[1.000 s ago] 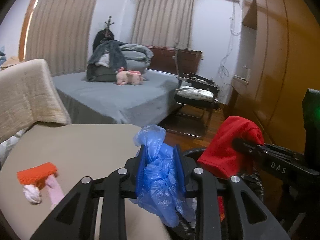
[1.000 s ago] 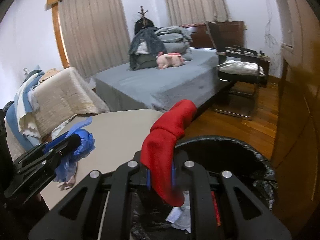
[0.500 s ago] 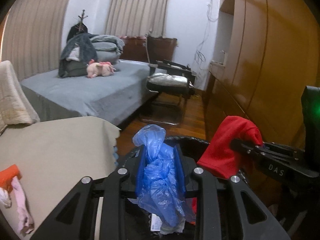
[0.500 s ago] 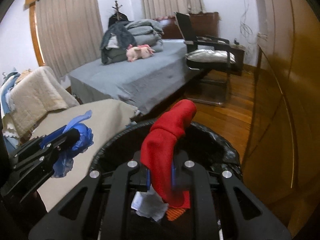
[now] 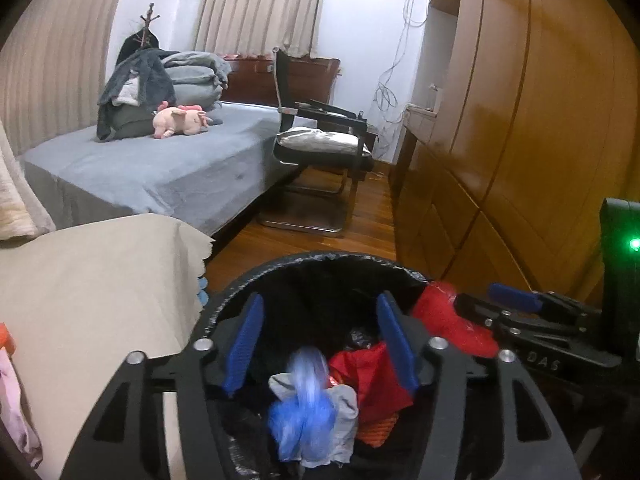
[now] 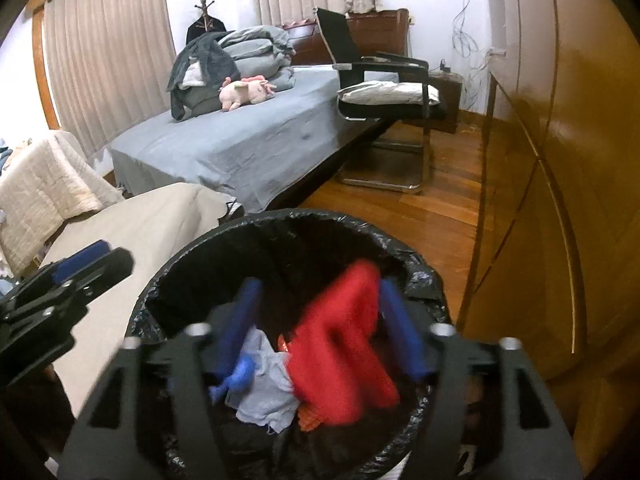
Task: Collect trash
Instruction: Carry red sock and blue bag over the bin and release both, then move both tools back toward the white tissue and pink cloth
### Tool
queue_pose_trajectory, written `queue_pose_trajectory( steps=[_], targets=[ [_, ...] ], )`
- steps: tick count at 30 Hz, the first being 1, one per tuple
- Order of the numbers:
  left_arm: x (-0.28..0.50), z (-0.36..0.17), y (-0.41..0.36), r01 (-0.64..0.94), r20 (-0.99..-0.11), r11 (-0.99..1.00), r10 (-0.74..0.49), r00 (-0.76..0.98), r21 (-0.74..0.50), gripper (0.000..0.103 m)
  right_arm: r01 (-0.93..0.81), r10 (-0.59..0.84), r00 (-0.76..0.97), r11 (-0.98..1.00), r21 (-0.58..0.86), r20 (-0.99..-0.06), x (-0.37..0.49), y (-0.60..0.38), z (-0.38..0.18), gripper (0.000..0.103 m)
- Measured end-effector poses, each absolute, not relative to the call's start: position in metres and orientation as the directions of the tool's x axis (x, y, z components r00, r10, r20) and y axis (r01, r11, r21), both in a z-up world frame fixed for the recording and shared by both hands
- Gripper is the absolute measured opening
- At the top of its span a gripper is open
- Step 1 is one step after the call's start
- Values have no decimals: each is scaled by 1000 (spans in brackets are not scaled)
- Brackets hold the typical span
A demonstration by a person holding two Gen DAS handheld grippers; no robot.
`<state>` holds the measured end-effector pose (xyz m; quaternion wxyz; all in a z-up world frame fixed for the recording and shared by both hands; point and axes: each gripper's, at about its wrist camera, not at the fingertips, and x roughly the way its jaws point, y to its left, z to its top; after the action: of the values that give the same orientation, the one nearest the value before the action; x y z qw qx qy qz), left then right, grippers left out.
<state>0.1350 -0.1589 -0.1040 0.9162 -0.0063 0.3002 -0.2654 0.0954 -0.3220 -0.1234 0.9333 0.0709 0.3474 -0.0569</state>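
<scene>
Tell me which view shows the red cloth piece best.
The right wrist view: the red cloth piece sits centred between the open right gripper fingers over the black-lined bin, though motion-blurred. The left wrist view shows it only at the side, partly hidden.

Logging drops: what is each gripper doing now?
Left gripper: open, jaws just opened, blue bag falling into bin.
Right gripper: open, jaws just opened, red cloth dropping free.

One bin (image 5: 320, 258), two tongs (image 5: 320, 344), one chair (image 5: 320, 140)
</scene>
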Motion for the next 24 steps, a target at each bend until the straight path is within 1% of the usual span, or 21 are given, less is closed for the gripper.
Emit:
queue_pose_trajectory(
  steps=[1,3,4,9,15,24],
  targets=[
    [135,-103,-157,476,-545,863,-484,685,-168,66,160,-65,757,983,88,-651,94,-322,-122,91],
    [133,-100,-148,454,-539,876,-465,703,-163,81,166,-73,764,982,86,-641,94,-320,-119,92],
    [132,-98,-140,439,-532,883,-454,715,-164,85,164,-67,765,982,94,-641,94,-318,-118,93],
    [127,-89,-108,375,-516,913,-400,757,-157,92,136,-31,781,983,121,-623,97,-302,-111,94],
    [118,-80,-62,289,-501,945,-325,802,-152,95,78,14,806,989,129,-592,105,-270,-97,95],
    [99,-76,6,162,-483,981,-193,854,-104,95,-51,113,811,991,122,-574,125,-201,-87,95]
  ],
)
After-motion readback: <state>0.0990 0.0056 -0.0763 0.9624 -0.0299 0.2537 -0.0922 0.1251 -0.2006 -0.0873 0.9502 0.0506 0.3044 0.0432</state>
